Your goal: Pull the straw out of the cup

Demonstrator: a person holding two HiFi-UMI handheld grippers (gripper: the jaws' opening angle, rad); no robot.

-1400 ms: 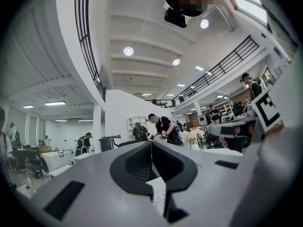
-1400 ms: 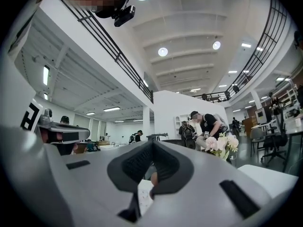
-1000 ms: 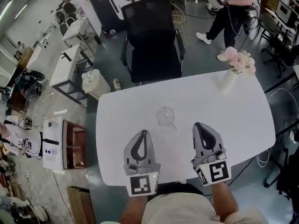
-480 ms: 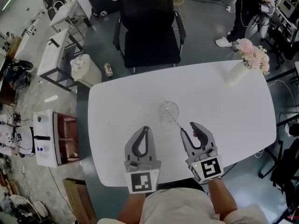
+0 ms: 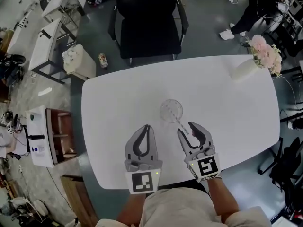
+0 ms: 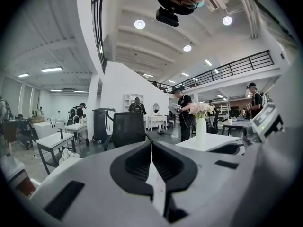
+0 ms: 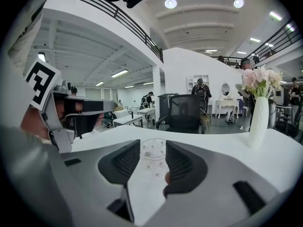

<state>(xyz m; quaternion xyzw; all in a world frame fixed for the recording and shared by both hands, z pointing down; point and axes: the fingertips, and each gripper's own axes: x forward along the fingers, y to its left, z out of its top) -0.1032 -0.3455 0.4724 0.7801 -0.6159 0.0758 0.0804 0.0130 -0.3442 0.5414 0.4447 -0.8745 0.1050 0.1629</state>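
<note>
The worktop (image 5: 118, 103) is a white slab with rounded corners, standing on a grey floor (image 5: 208, 41) in a large open hall. The cup (image 5: 171, 110), clear and round, stands upright near the worktop centre. The straw (image 5: 180, 123) sits in the cup and leans out over its rim toward the near right. The left tool (image 5: 146, 127) is positioned over the near part of the worktop, near the cup and apart from it; its jaws are together with nothing between them. The right tool (image 5: 186, 128) is positioned just beside the cup on the near right, and its jaws are opening. Its jaws stand wide apart with no pad pressing on anything. In the right gripper view the cup appears straight ahead, framed by the gap. The free end of the straw points toward that gap; whether it lies inside cannot be resolved. A white vase (image 5: 242, 70) with pink flowers (image 5: 265, 55) stands at the far right corner. A black mesh chair (image 5: 148, 25) is set against the far edge. White side tables (image 5: 47, 44) and a low cabinet (image 5: 40, 136) stand to the left. A person (image 5: 265, 1) stands at the far right. Overhead, round ceiling lights (image 6: 139, 24) and a mezzanine railing (image 6: 236, 67) are visible.
</note>
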